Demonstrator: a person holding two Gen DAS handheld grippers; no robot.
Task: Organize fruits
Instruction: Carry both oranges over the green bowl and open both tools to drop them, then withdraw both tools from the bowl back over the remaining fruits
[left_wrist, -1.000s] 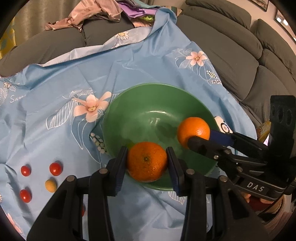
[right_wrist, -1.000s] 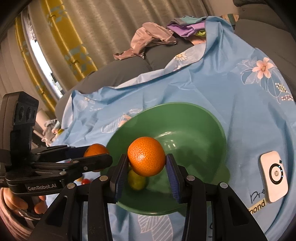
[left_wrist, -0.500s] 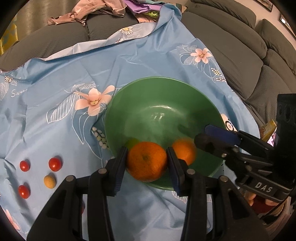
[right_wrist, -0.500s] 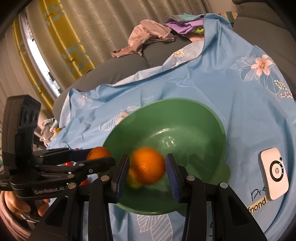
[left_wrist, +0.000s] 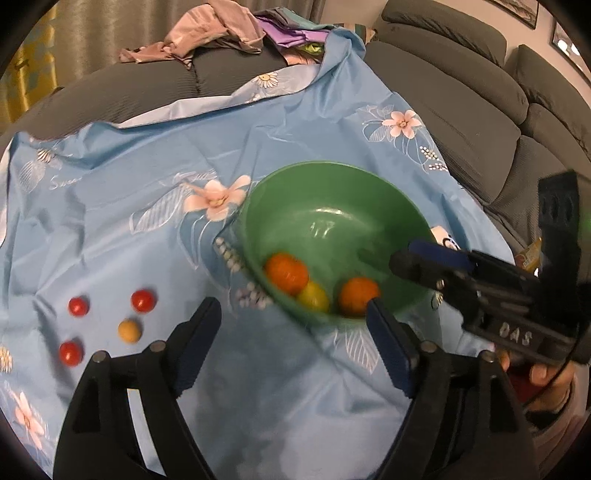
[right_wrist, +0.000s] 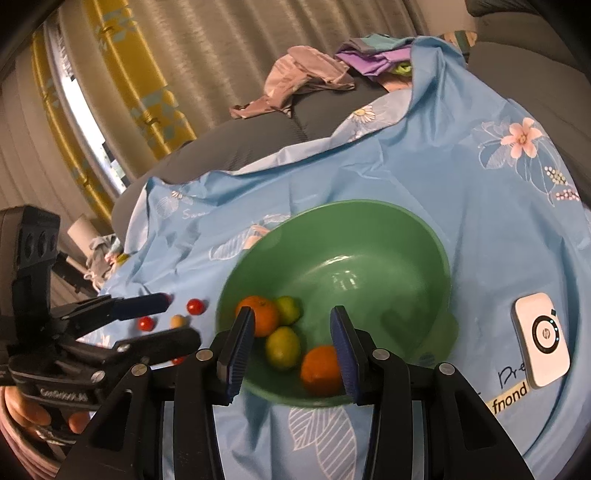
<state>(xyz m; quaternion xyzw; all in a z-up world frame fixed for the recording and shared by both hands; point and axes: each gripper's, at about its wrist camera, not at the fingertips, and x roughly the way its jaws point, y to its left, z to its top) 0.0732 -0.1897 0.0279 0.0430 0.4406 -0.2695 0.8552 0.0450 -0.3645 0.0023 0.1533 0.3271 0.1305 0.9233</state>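
Oranges are lying in the green bowl just ahead of my left claw, whose jaws have just been opening and are now standing wide with nothing between them. One orange is sitting beside a lime, the other orange nearer my right claw, which is gaping partway, empty, over the bowl's near rim. Small tomatoes are waiting on the blue cloth to the left of my left claw; I judge them next.
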